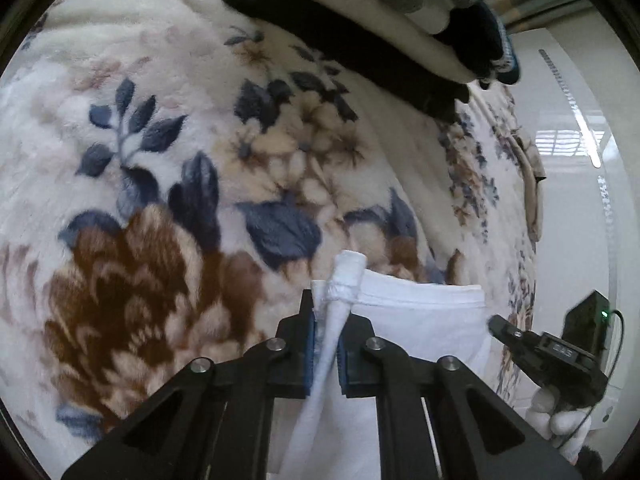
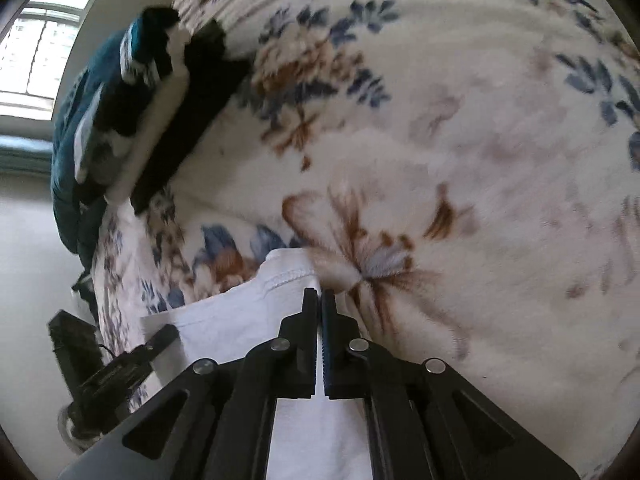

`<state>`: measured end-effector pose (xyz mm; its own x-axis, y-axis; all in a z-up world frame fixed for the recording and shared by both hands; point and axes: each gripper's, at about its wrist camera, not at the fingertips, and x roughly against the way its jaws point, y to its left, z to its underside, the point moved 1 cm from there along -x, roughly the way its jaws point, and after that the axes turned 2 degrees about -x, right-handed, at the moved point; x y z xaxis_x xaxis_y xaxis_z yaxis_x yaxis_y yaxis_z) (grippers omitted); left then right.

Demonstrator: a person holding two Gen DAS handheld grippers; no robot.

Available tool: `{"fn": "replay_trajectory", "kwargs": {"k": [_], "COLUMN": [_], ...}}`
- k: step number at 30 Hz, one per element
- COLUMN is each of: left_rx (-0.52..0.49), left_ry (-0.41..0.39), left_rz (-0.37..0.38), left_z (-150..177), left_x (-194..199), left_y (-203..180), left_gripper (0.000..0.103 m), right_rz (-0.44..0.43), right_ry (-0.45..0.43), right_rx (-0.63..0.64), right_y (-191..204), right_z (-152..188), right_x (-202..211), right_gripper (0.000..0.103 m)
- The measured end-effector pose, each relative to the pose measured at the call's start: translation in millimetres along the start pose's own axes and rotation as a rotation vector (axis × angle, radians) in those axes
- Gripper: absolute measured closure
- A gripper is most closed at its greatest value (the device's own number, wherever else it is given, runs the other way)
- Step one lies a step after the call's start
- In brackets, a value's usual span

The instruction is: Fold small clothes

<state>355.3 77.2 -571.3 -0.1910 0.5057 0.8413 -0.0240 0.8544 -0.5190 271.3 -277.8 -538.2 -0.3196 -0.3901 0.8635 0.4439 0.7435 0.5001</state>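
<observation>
A white garment [image 1: 420,320] hangs between my two grippers above a floral fleece blanket [image 1: 160,140]. My left gripper [image 1: 326,320] is shut on a bunched, rolled edge of it that sticks out past the fingertips. My right gripper [image 2: 320,308] is shut on the stitched hem edge of the same white garment [image 2: 248,320]. The right gripper [image 1: 520,340] also shows at the right of the left wrist view, and the left gripper [image 2: 152,344] at the lower left of the right wrist view.
A pile of folded clothes [image 1: 380,32], black, cream and teal, lies on the blanket at the far side; it also shows in the right wrist view [image 2: 160,100]. The blanket's edge [image 1: 528,200] drops off to a pale floor [image 1: 580,240]. A window [image 2: 44,40] is beyond.
</observation>
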Motion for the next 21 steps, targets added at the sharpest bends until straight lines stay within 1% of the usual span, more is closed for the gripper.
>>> {"fn": "replay_trajectory", "kwargs": {"k": [3, 5, 6, 7, 8, 9, 10, 11, 12, 13, 14, 15, 16, 17, 18, 20, 21], "left_rx": [0.004, 0.021, 0.039, 0.057, 0.076, 0.084, 0.093, 0.115, 0.129, 0.147, 0.155, 0.164, 0.166, 0.162, 0.159, 0.146, 0.141], "left_ry": [0.047, 0.101, 0.112, 0.117, 0.107, 0.095, 0.084, 0.071, 0.069, 0.079, 0.094, 0.130, 0.146, 0.184, 0.201, 0.219, 0.215], "left_rz": [0.002, 0.022, 0.049, 0.071, 0.091, 0.110, 0.132, 0.157, 0.178, 0.216, 0.230, 0.238, 0.241, 0.240, 0.245, 0.259, 0.256], "left_z": [-7.2, -10.8, -12.1, -12.8, -13.0, -12.1, -10.0, -3.0, 2.8, 13.2, 19.8, 35.5, 42.5, 58.1, 66.8, 82.1, 84.7], "left_x": [-14.5, -21.1, -19.9, -15.9, -7.1, -0.1, 6.6, 16.6, 20.7, 22.2, 21.2, 15.5, 11.2, 1.4, -4.1, -15.7, -18.3], "left_y": [3.1, 9.1, 12.8, 16.6, 22.6, 26.2, 29.7, 36.4, 40.3, 44.4, 46.2, 48.0, 47.4, 44.7, 42.0, 31.2, 26.5], "left_gripper": [0.096, 0.092, 0.090, 0.078, 0.070, 0.056, 0.044, 0.040, 0.039, 0.039, 0.039, 0.039, 0.039, 0.039, 0.039, 0.039, 0.039], "right_rz": [0.057, 0.085, 0.094, 0.094, 0.083, 0.069, 0.047, 0.011, -0.039, -0.050, -0.067, -0.082, -0.097, -0.114, -0.140, -0.174, -0.196], "right_ry": [0.011, 0.065, 0.091, 0.107, 0.109, 0.118, 0.132, 0.144, 0.170, 0.189, 0.224, 0.255, 0.306, 0.341, 0.385, 0.428, 0.445], "right_rx": [-0.004, -0.013, -0.023, -0.036, -0.038, -0.033, -0.024, -0.016, -0.002, 0.007, 0.019, 0.025, 0.028, 0.029, 0.030, 0.031, 0.031], "right_y": [-0.2, -1.4, -3.0, -5.3, -6.8, -8.6, -11.0, -12.8, -16.8, -20.0, -25.5, -30.2, -37.5, -41.6, -46.1, -48.8, -48.5], "right_z": [-4.0, -9.0, -11.1, -13.5, -14.1, -13.8, -11.4, -8.5, -3.0, 0.8, 7.7, 13.1, 22.2, 28.2, 35.5, 45.6, 49.7], "right_x": [-8.4, -23.7, -28.5, -28.8, -26.4, -20.8, -16.7, -11.9, -7.9, -6.0, -7.0, -9.8, -17.8, -24.2, -33.1, -45.0, -49.3], "right_gripper": [0.102, 0.102, 0.101, 0.099, 0.097, 0.086, 0.065, 0.057, 0.049, 0.046, 0.045, 0.045, 0.045, 0.045, 0.045, 0.045, 0.045]}}
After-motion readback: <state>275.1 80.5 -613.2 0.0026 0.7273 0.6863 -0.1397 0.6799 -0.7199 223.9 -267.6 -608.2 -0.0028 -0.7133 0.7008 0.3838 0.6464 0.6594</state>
